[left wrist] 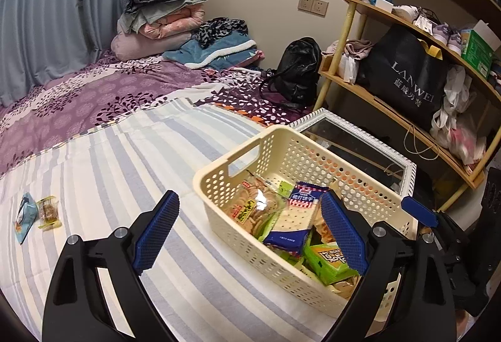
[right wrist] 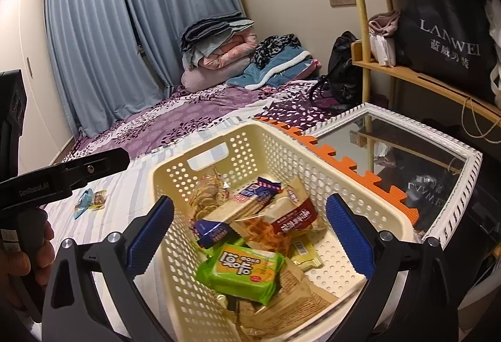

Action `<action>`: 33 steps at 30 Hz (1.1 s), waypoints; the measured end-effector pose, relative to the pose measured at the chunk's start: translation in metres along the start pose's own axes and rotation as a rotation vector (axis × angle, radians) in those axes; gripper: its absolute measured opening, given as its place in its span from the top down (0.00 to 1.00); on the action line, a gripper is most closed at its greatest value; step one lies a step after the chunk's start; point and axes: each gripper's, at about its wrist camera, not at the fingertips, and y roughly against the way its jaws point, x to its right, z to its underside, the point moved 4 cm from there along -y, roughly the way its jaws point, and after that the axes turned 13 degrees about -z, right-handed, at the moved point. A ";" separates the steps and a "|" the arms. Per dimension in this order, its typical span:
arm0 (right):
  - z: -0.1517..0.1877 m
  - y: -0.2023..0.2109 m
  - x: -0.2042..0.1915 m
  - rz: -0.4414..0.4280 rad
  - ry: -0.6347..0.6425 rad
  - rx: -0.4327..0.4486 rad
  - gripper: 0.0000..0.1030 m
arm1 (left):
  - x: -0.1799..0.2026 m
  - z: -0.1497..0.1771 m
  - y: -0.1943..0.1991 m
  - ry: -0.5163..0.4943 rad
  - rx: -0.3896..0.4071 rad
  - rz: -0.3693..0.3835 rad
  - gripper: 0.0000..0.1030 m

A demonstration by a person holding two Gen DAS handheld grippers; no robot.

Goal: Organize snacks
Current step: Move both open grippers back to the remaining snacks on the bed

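Observation:
A cream perforated basket [left wrist: 297,154] stands on the striped bed sheet, holding several snack packs: a bag of round crackers [left wrist: 253,207], a blue cracker pack [left wrist: 297,213] and a green pack [left wrist: 328,260]. My left gripper [left wrist: 250,204] is open wide over the basket's near left corner, with nothing between its pads. Two loose snacks lie far left on the sheet: a blue packet [left wrist: 23,216] and a clear packet [left wrist: 48,212]. In the right wrist view my right gripper [right wrist: 250,206] is open above the basket [right wrist: 281,148] and the green pack [right wrist: 241,270], gripping nothing.
A white-framed mirror [left wrist: 360,148] lies just behind the basket, beside an orange foam mat [right wrist: 344,163]. A bamboo shelf [left wrist: 391,110] with bags stands at right. A black backpack [left wrist: 300,73] and folded bedding [left wrist: 162,19] sit at the bed's far end. A hand [right wrist: 18,263] holds the left gripper.

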 end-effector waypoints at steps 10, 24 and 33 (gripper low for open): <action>-0.003 -0.007 -0.028 -0.009 0.043 -0.014 0.05 | -0.038 0.005 0.008 0.047 0.010 -0.055 0.06; -0.001 -0.020 -0.076 -0.071 0.105 -0.047 0.05 | -0.093 0.016 0.018 0.134 0.012 -0.100 0.06; 0.006 -0.038 -0.118 -0.137 0.170 -0.095 0.05 | -0.144 0.029 0.019 0.205 -0.004 -0.159 0.06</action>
